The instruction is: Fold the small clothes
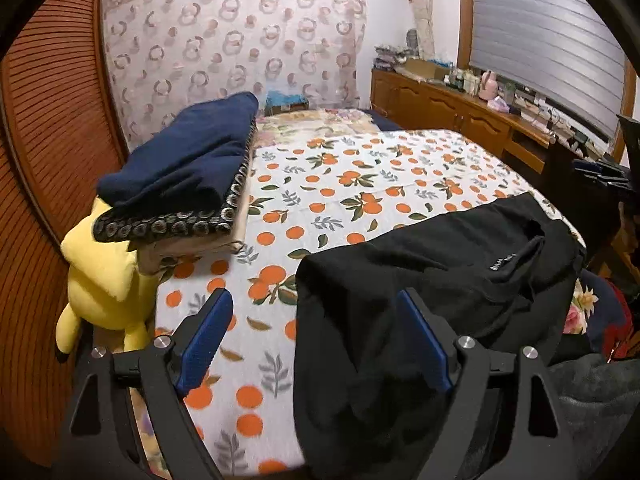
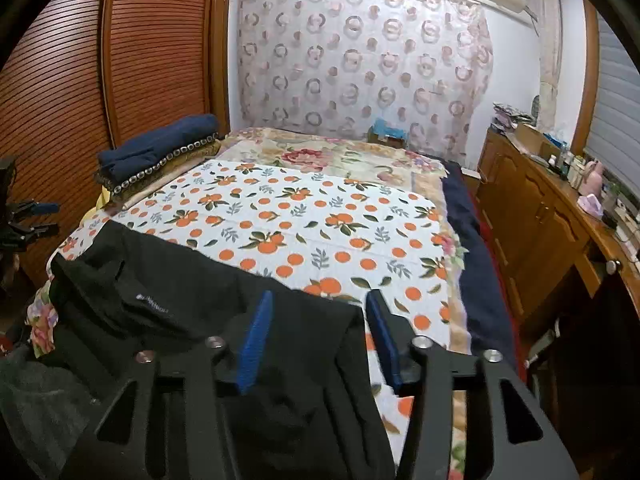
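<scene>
A black garment [image 1: 432,280] with a small white label lies crumpled on the orange-print sheet [image 1: 340,184] at the near edge of the bed. My left gripper [image 1: 314,300] is open; its blue left pad is over bare sheet and its right pad over the cloth, with the garment's left edge between them. In the right wrist view the same black garment [image 2: 180,296] fills the lower left. My right gripper [image 2: 320,300] is open over the garment's right edge, its left pad above the cloth and its right pad above the sheet [image 2: 304,220]. Neither gripper presses on the cloth.
A pile of folded clothes [image 1: 188,168] with a navy piece on top sits at the bed's far left, above a yellow plush toy [image 1: 100,280]. A louvred wooden wardrobe [image 2: 120,60] bounds the left side. A cluttered wooden sideboard [image 2: 540,208] runs along the right.
</scene>
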Motion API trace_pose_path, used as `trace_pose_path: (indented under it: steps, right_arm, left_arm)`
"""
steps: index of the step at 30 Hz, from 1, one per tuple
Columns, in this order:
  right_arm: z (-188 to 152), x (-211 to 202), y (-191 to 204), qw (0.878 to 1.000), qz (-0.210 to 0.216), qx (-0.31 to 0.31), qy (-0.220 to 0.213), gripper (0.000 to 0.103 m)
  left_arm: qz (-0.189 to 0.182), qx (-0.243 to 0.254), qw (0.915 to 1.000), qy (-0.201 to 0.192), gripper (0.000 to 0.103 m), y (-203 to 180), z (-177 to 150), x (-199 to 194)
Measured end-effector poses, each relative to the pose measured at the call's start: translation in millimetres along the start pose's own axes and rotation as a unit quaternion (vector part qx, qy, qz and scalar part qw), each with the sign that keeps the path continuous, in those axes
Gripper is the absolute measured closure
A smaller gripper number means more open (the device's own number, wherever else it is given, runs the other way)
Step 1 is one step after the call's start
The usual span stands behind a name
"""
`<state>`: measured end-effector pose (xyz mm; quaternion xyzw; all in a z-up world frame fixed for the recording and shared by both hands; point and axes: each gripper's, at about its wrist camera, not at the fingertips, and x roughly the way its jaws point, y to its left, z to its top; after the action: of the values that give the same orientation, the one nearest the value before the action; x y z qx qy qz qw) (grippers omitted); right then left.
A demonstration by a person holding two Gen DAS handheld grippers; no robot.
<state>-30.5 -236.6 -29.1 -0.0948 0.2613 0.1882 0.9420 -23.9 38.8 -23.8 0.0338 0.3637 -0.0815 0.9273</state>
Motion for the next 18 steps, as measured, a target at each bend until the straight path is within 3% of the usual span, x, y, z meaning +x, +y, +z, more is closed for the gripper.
trace_pose_path:
  steps: [9,18]
  right_arm:
    - [-6.8,60.4,1.8,0.999,0.02,0.005,0.045,0.039]
    - [-9.3,99.2,-15.3,0.995,0.022,0.021,0.092,0.038]
  left_arm:
    - [-0.006,0.001,0.9993,0.037,0.019,1.5,18.9,59.7]
    - [-0.025,-0.036,0.9972,0.061,0.019,16.3,22.6,87.5]
